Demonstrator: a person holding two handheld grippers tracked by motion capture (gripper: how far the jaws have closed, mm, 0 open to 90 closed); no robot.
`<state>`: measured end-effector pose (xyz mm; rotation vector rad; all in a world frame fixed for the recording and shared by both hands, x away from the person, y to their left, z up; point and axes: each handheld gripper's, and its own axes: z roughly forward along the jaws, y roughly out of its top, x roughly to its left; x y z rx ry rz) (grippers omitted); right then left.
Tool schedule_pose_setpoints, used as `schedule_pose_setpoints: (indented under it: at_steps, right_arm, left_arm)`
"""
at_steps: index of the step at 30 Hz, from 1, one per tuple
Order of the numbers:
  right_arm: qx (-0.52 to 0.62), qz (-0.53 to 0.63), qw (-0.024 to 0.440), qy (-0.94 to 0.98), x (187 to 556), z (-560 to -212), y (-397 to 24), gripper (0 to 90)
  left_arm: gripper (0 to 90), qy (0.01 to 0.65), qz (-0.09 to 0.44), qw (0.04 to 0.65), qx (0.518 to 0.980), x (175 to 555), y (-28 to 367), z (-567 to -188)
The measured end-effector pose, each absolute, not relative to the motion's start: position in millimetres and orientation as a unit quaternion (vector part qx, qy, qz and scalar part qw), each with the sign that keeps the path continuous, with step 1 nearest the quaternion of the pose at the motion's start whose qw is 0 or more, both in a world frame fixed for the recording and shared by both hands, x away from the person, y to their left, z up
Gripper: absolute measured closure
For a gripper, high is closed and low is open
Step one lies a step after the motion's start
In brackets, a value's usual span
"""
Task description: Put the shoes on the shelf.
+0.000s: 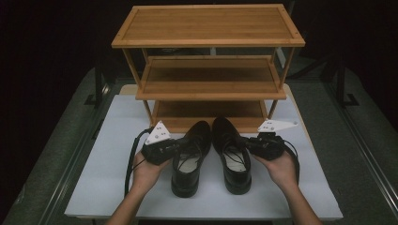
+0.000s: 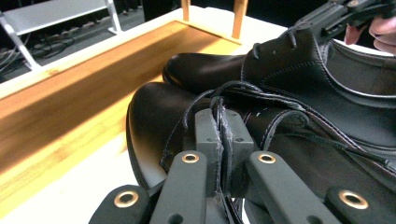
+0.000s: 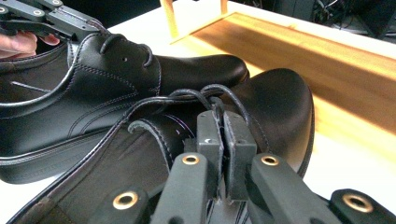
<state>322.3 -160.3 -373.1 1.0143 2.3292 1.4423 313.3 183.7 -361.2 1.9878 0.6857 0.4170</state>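
- A pair of black leather lace-up dress shoes stands side by side on the white desk (image 1: 108, 187), toes pointing toward a three-tier bamboo shoe rack (image 1: 209, 28) at the far side.
- The left shoe (image 1: 190, 157) and the right shoe (image 1: 232, 154) stand close together, their toes just beside each other and their heels toward the person.
- Both toes sit just in front of the rack's lowest shelf (image 1: 206, 112); whether they touch its front edge cannot be told.
- The left gripper (image 1: 173, 147) comes in from the left, held in the person's left hand (image 1: 148, 171), with a grey three-cornered plate on top.
- In the left gripper view, the jaws are clenched on the upper edge of the left shoe's leather (image 2: 154, 121) by the lacing; a thin sliver of black material runs up between the grey pads (image 2: 208, 135).
- A black lace (image 2: 280, 123) loops just past the jaw tips, and the other shoe (image 2: 299, 74) lies beyond it.
- The right gripper (image 1: 246, 143) comes in from the right, cradled in the person's right hand (image 1: 281, 168).
- In the right gripper view, its jaws are likewise pinched together on the right shoe's leather (image 3: 280, 107) near the laces, with a thin dark strip caught between the pads (image 3: 210, 135).
- In that view, the left shoe (image 3: 116, 88) lies alongside, and the other gripper (image 3: 46, 18) sits at its opening.
- Both shoes rest with their soles on the desk.
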Motion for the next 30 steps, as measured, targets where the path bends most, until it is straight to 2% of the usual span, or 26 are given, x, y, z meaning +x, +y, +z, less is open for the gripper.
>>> schedule_pose_setpoints:
  at_steps: [13,21,30]
  right_arm:
    - [0.352,0.488,0.133,0.787,359,-364,-156,86.7]
    - [0.371,0.476,0.155,0.782,394,-370,-146,86.6]
    - [0.388,0.467,0.177,0.774,417,-378,-133,86.5]
  left_arm:
    - [87.3,0.304,0.195,0.478,0.801,359,179,-362]
    - [87.3,0.310,0.215,0.473,0.796,398,169,-363]
    - [87.2,0.323,0.230,0.464,0.792,422,159,-376]
